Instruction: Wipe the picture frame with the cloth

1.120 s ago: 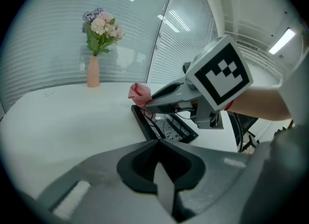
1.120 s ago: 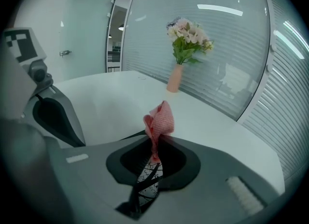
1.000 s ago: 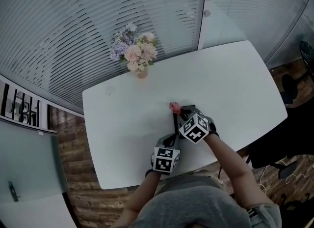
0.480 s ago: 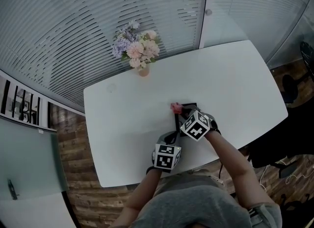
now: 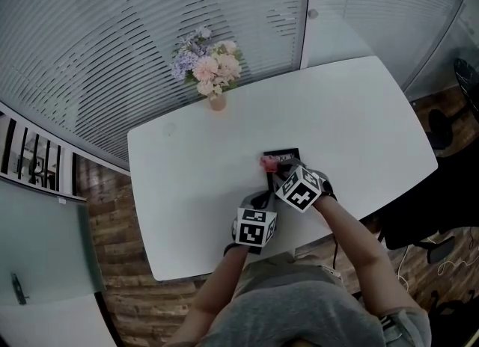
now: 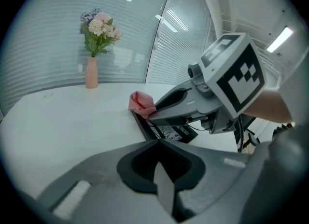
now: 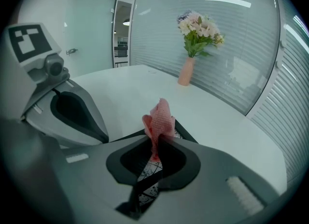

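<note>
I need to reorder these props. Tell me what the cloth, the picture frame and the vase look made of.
The cloth: pink woven or mesh fabric, by its grid texture and soft folds. The picture frame: black, matte, plastic or painted wood; can't tell which. The vase: pink, matte, probably ceramic.

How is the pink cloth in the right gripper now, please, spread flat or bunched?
Bunched: the cloth sticks out crumpled from the right gripper, pinched between its shut jaws, over the picture frame.

White table (image 5: 187,181) — slatted glass walls (image 5: 112,39) behind, wood-plank floor (image 5: 127,293), vase of flowers (image 5: 215,99)
</note>
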### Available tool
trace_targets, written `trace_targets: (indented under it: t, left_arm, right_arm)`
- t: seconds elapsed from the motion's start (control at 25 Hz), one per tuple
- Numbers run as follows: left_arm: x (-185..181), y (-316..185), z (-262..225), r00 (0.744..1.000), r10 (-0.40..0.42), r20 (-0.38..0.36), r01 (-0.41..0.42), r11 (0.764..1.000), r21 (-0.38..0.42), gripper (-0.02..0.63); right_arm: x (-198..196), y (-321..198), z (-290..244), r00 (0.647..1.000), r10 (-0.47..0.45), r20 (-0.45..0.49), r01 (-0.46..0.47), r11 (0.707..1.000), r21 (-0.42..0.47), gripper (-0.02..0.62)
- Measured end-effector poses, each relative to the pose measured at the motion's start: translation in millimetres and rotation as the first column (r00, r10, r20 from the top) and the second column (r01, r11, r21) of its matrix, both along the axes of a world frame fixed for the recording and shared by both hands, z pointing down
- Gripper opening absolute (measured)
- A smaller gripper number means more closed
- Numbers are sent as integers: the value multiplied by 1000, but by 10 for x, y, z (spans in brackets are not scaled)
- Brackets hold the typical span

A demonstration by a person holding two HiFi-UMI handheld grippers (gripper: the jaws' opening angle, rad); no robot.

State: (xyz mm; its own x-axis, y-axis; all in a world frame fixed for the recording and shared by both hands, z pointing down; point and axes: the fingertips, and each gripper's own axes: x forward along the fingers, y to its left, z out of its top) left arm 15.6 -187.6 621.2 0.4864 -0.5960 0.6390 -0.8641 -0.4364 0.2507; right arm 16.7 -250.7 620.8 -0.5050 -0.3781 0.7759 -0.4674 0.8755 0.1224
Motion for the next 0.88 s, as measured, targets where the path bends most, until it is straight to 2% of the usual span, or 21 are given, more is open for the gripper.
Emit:
trace_targets:
  t: [0.88]
  left_arm:
    - [0,-11,-6,999,-6,35,5,999,42,3]
  right_arm:
    - [62,522,17,992,-124,7,124,987,-102,41]
